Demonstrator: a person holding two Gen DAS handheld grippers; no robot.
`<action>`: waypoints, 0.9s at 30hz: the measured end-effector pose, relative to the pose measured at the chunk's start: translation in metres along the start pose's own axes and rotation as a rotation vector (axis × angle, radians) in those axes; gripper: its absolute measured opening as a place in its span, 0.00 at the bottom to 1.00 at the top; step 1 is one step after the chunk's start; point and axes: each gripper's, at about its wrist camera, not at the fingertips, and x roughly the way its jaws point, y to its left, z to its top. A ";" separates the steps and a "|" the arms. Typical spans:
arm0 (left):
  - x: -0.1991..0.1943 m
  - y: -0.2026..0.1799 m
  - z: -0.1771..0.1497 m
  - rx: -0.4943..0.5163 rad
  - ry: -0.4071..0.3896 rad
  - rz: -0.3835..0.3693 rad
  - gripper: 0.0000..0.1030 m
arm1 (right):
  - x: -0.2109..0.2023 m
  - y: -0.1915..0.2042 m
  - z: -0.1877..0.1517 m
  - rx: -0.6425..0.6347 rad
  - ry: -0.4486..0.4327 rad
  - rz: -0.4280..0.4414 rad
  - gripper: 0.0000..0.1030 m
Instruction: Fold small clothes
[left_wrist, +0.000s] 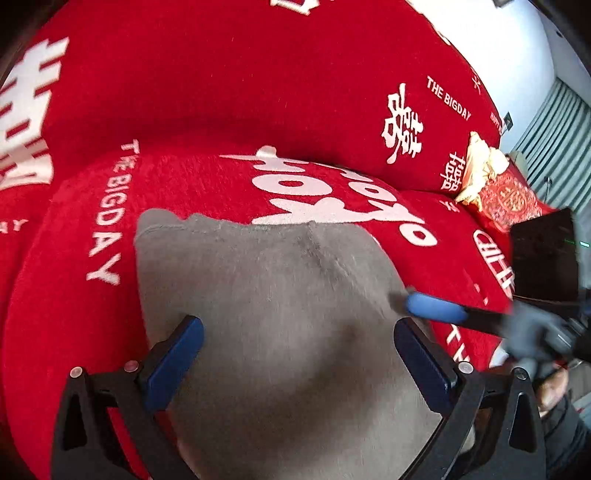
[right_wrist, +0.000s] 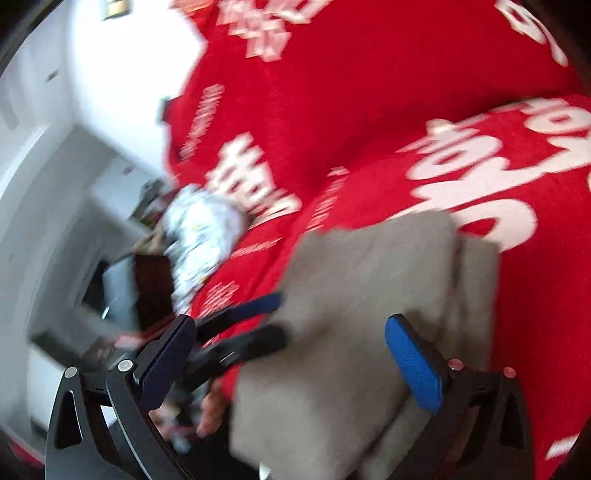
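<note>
1. The left hand-held gripper (left_wrist: 299, 365) points steeply down over a folded grey garment (left_wrist: 280, 295), its blue pads spread wide and released, nothing clamped.
2. The right hand-held gripper (right_wrist: 291, 369) tilts down more gently over the same grey garment (right_wrist: 369, 295), jaws likewise wide apart and empty.
3. The garment lies flat on a red sofa cover (left_wrist: 221, 110) printed with white lettering.
4. A red patterned cushion (left_wrist: 509, 199) sits at the sofa's far end, near a white wall (left_wrist: 509, 48).
</note>
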 end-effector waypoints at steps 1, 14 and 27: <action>-0.002 -0.002 -0.004 0.015 -0.004 0.024 1.00 | -0.004 0.009 -0.009 -0.035 0.009 0.021 0.99; -0.019 0.012 -0.056 -0.024 -0.041 0.193 1.00 | -0.005 0.014 -0.071 -0.074 0.034 -0.011 0.99; -0.030 0.005 -0.073 -0.054 -0.040 0.222 1.00 | -0.020 0.013 -0.097 -0.108 0.009 -0.131 0.99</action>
